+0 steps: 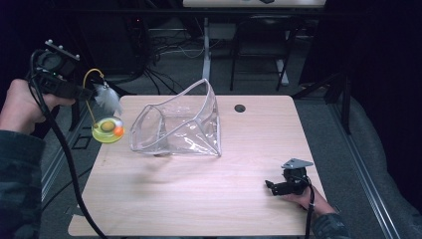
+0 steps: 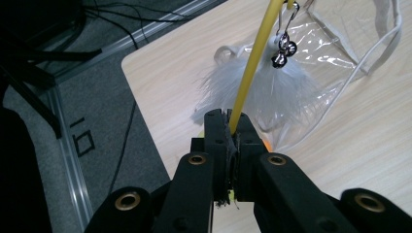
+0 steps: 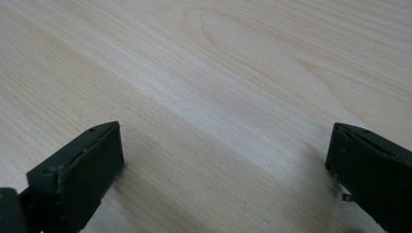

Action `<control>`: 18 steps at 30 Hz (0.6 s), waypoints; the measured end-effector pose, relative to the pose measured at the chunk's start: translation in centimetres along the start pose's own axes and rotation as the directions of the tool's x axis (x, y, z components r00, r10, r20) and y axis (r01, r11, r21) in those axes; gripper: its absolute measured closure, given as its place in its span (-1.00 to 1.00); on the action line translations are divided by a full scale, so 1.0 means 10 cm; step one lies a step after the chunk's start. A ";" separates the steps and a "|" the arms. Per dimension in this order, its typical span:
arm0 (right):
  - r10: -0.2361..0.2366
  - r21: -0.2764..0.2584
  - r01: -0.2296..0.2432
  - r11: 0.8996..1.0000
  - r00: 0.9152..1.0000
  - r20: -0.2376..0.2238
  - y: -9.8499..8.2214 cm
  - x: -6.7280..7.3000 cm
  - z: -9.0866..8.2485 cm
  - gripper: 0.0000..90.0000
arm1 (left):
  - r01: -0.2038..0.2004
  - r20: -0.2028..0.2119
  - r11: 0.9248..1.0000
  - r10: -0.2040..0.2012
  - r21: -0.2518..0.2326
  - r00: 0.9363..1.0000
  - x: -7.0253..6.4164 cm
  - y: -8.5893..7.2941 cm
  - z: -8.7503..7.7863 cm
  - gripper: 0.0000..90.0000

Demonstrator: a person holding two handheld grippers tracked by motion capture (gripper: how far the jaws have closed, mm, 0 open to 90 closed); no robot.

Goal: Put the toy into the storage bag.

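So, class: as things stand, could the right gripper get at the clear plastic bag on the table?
Probably yes. The right gripper rests open on the table, and bare wood lies between it and the clear plastic bag. The cat toy hangs on the bag's far side, held by the left gripper.

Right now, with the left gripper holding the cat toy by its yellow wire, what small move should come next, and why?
Probably carry the toy sideways toward the open mouth of the clear bag. The left gripper is shut on the yellow wire, and the toy's yellow base hangs at the table's left edge, beside the bag and outside it. The right gripper rests open on the table, holding nothing.
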State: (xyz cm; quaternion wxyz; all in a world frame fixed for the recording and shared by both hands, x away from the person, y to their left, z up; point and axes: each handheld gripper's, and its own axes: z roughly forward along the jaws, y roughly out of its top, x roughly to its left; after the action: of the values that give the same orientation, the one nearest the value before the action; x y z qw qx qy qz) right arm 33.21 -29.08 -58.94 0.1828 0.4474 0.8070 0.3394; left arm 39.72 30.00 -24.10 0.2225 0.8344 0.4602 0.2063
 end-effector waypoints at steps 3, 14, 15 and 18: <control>-0.001 0.001 0.001 1.000 1.000 -0.003 0.00 0.00 0.00 -1.00 | -0.014 0.000 1.000 0.014 -0.003 1.000 -0.02 0.05 -0.02 0.95; -0.003 0.004 0.003 1.000 1.000 0.000 0.00 0.00 0.00 -1.00 | -0.050 0.028 0.999 0.050 -0.021 0.998 -0.11 0.26 -0.02 0.95; -0.001 0.000 0.001 1.000 1.000 -0.004 0.00 0.00 0.00 -1.00 | -0.052 0.028 0.998 0.053 -0.022 0.998 -0.12 0.28 -0.01 0.95; -0.006 0.007 0.006 1.000 1.000 0.000 0.00 0.00 0.00 -1.00 | -0.061 0.034 0.998 0.062 -0.025 0.998 -0.14 0.34 0.00 0.95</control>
State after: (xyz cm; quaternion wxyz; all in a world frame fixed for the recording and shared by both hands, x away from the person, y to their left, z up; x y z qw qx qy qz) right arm 33.23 -29.12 -58.92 0.1825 0.4458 0.8094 0.3360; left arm 41.33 27.19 -22.34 0.2342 0.8488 0.4279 0.2039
